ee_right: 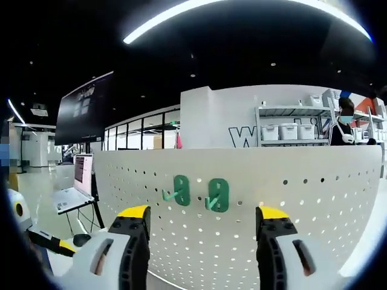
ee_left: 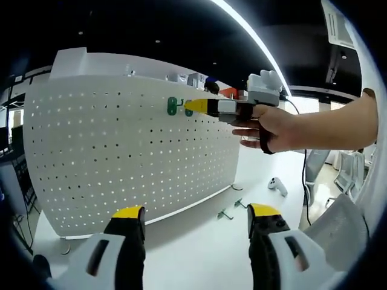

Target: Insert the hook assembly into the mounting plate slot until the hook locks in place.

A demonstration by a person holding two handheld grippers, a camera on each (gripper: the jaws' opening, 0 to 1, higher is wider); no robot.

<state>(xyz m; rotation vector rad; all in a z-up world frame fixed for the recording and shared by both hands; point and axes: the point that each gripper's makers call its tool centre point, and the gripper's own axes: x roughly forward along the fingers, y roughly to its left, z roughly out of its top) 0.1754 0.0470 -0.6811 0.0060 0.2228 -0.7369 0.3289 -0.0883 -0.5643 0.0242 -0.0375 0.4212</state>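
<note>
Two green hooks seated side by side high on the white pegboard, right gripper just before them, fingers spread and empty. Left gripper back, likewise spread. Probably checking the lock; spare hooks on the worktop.

Bright light comes from a long ceiling strip against a dark ceiling. The white pegboard is evenly lit. Edges bend strongly.
</note>
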